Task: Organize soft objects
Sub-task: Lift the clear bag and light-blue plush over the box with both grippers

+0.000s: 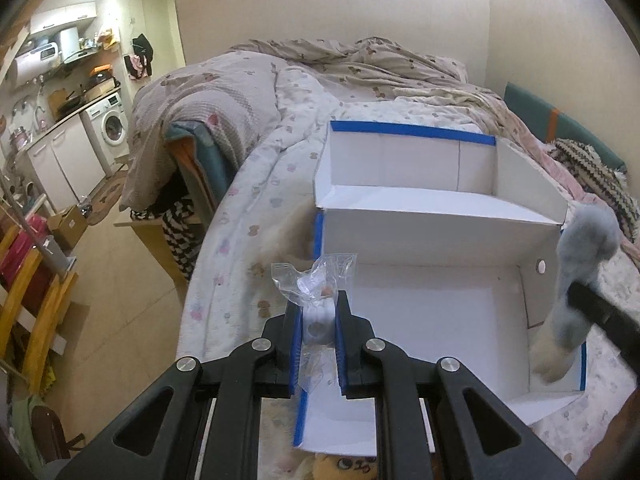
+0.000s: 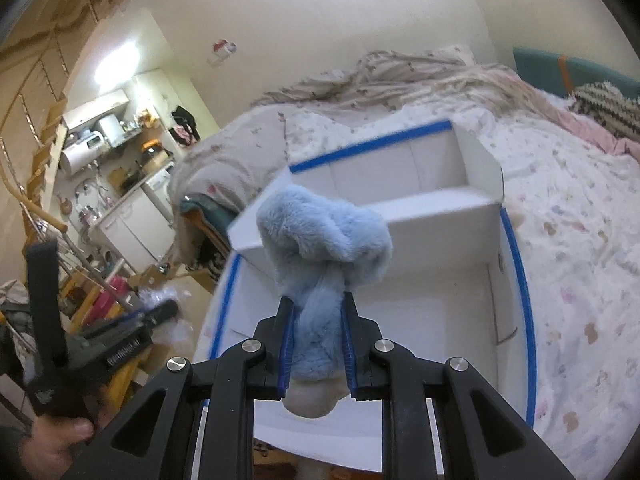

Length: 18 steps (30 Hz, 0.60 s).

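Your left tongs (image 1: 318, 320) are closed narrow on a small white toy in a clear plastic bag (image 1: 316, 280). The pads clamp the toy's body, and the loose top of the bag stands up free in front of them. Your right tongs (image 2: 318, 312) are pinched around the middle of a fluffy blue plush (image 2: 324, 240). Its bulk bunches above the tips, and a cream-coloured end hangs down behind them, so the grip at the waist keeps both ends from dragging.

Both loads hang above the white box with blue tape on its edges (image 1: 400, 128), which lies open on the bed (image 1: 248, 216). The box has a far compartment and a near one, parted by a white wall, and both look bare inside. In the left wrist view the bagged toy sits over the near compartment's left edge, while the plush shows at that compartment's right side. Holding each thing high and apart lets you lower either one without snagging the other on a wall.

Judging from this, the sorting has barely begun. A yellow stuffed toy (image 1: 344, 465) peeks out below the near edge of the box, apparently waiting its turn.
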Each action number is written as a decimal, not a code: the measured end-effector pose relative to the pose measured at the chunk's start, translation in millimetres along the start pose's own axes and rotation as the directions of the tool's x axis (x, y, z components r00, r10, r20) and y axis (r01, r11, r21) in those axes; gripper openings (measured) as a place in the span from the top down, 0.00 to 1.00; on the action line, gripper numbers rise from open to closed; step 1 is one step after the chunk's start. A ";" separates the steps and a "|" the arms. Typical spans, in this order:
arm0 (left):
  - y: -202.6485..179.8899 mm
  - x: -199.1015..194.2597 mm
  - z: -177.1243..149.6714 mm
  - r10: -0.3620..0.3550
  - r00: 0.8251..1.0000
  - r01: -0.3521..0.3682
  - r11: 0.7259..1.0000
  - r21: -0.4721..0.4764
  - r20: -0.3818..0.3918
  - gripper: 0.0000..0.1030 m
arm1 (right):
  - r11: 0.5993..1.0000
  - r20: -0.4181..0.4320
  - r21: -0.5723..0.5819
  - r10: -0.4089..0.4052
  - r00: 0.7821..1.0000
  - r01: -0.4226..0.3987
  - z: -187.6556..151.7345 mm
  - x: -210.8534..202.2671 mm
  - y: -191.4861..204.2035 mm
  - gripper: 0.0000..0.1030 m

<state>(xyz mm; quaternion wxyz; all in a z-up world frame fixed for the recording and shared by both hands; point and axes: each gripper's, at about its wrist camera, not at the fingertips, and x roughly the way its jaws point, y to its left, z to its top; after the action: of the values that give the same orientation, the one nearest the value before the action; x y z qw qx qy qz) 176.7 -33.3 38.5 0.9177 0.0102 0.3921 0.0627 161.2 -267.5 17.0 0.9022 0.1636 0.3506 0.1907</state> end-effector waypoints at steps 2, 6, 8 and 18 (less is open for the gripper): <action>-7.0 8.2 0.4 -0.001 1.000 0.001 1.000 0.007 -0.010 0.88 | 1.000 -0.040 0.013 -0.017 0.999 0.017 -6.4 11.9 -7.3 0.78; -22.8 26.0 -1.1 0.001 0.999 -0.001 1.000 0.018 -0.034 0.88 | 0.997 -0.131 0.031 -0.060 0.990 0.065 -12.8 35.1 -19.4 0.78; -29.0 35.3 -1.8 0.002 0.999 -0.001 1.000 0.018 -0.051 0.88 | 0.996 -0.166 0.035 -0.075 0.983 0.082 -15.3 44.3 -25.0 0.78; -63.4 83.8 -8.1 0.026 0.993 -0.017 0.996 0.087 -0.114 0.88 | 0.988 -0.308 0.070 -0.112 0.945 0.140 -25.7 86.5 -47.1 0.78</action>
<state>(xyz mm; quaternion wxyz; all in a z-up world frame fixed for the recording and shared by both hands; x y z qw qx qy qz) 235.0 -86.1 -31.6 0.8917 0.0502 0.4464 0.0562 213.1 -264.8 -70.5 0.8395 0.1506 0.5031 0.1395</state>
